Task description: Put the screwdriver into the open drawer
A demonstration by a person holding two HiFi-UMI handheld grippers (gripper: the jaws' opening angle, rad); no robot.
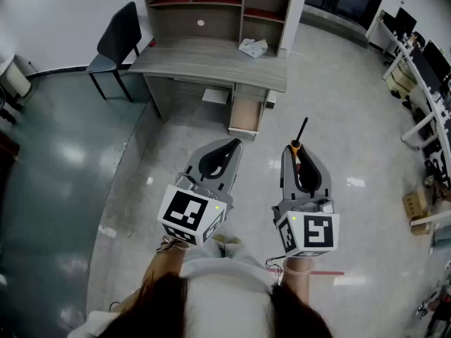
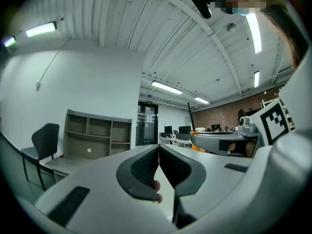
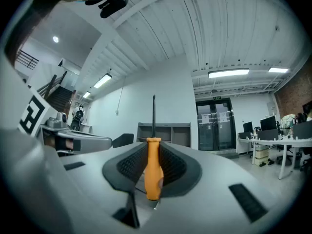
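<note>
My right gripper (image 1: 297, 148) (image 3: 153, 152) is shut on a screwdriver (image 1: 299, 136) (image 3: 152, 167) with an orange handle; its black shaft points up and forward past the jaws. My left gripper (image 1: 235, 144) (image 2: 159, 150) is shut with nothing between its jaws. Both are held in the air over the floor, well short of the grey desk (image 1: 211, 62). The open drawer (image 1: 246, 115) juts out under the desk's right part, ahead of and between the two grippers.
A dark chair (image 1: 116, 41) stands left of the desk. Shelving (image 1: 215, 5) rises at the desk's back, and crumpled paper (image 1: 253, 46) lies on the top. Office desks with monitors (image 1: 423, 69) line the right side. Glossy floor lies between me and the desk.
</note>
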